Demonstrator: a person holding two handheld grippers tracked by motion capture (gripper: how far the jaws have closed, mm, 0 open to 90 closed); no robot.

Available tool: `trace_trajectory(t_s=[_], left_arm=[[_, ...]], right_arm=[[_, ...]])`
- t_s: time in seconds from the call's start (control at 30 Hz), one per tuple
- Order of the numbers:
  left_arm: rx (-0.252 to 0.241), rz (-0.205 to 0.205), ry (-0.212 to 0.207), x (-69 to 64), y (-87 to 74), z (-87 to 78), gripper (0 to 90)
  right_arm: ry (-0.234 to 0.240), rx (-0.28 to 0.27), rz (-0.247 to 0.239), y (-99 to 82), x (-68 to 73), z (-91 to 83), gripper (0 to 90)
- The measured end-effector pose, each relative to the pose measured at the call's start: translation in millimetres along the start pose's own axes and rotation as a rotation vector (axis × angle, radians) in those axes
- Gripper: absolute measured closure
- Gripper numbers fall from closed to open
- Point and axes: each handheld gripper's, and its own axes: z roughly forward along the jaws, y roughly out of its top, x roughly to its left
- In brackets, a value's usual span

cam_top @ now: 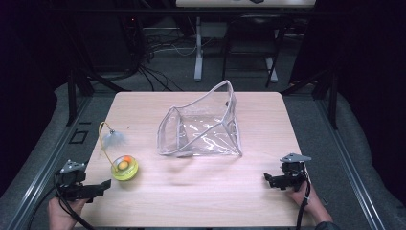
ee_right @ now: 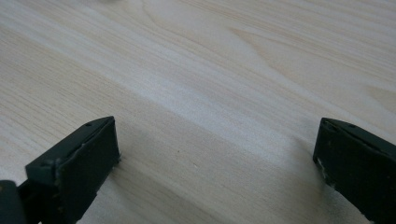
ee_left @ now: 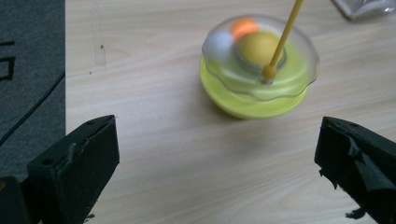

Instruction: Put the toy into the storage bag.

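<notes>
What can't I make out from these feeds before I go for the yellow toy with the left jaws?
- Toy: in the left gripper view, motion blur smears the balls under its clear dome, and the top edge cuts off its yellow wand.
- Feather: too small in the high view to see its attachment.
- Clear bag: sheen hides whether it holds anything; the left gripper view's top edge crops it.
- Right gripper: open, looking on bare table.

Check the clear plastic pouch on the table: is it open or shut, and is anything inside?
Open and empty. The clear pouch stands with its grey-edged mouth gaping wide, and only the table shows through its walls.
</notes>
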Motion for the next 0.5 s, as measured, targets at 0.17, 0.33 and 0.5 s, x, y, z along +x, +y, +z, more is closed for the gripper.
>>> trace_trajectory(t_s=[0.17, 0.33, 0.5], left_arm=[[-0.044, 0.0, 0.003, -4.7, 8.4, -7.0, 0.0], [-0.075, 0.01, 0.008, -9.6, 16.3, -10.8, 0.0], [-0.094, 0.005, 0.011, -10.3, 26.5, -11.4, 0.0]], right_arm=[[0.0, 0.0, 0.0, 0.0, -0.1, 0.0, 0.0], [0.001, 0.0, 0.0, 0.0, -0.2, 0.1, 0.0], [0.001, -0.001, 0.0, 0.0, -0.2, 0.1, 0.0]])
